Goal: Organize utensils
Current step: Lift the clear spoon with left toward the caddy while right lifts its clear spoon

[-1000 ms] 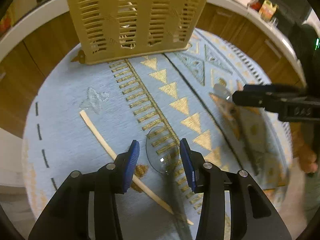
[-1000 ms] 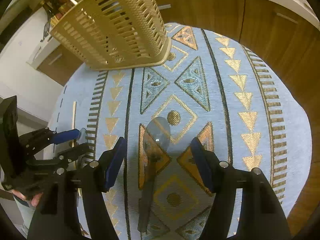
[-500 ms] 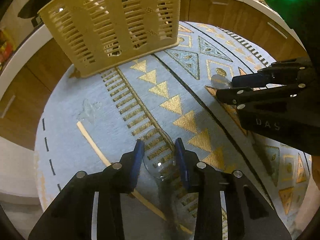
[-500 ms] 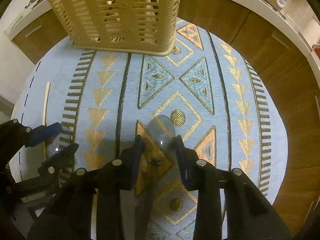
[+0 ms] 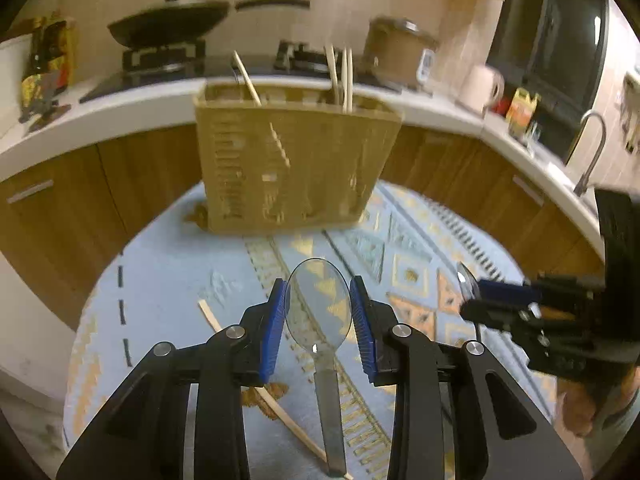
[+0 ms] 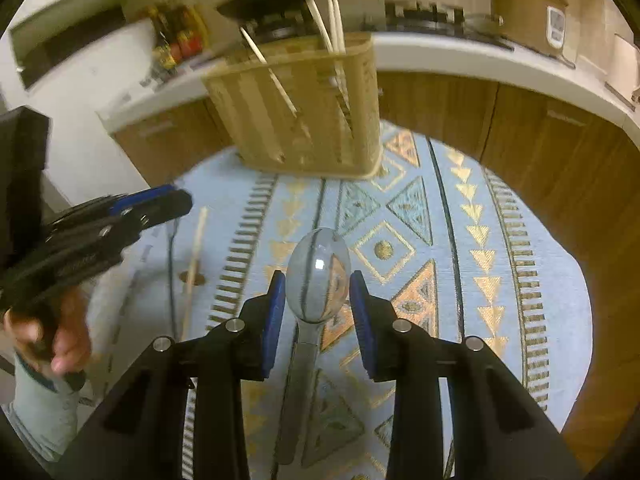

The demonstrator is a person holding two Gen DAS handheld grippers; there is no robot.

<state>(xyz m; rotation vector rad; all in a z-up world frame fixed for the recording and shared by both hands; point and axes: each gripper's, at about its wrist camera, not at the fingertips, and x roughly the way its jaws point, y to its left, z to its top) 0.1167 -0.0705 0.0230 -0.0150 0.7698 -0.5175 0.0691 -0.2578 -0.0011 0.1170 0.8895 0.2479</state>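
Holding one spoon apiece, the left gripper [image 5: 318, 320] pinches its spoon [image 5: 320, 308] and the right gripper [image 6: 318, 312] its own spoon [image 6: 317, 280], both above the patterned cloth [image 6: 460, 240], near of the basket [image 5: 296, 164], a chopstick [image 5: 276, 404] lying left.

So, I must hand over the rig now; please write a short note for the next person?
Left tool: shut on a clear spoon, lifted off the cloth.
Right tool: shut on a second clear spoon, also raised.
Basket stands at the far end of the tablecloth, with several chopsticks already inside.
One chopstick lies on the cloth.
Left to do: drop both spoons into the basket, then fetch that chopstick.
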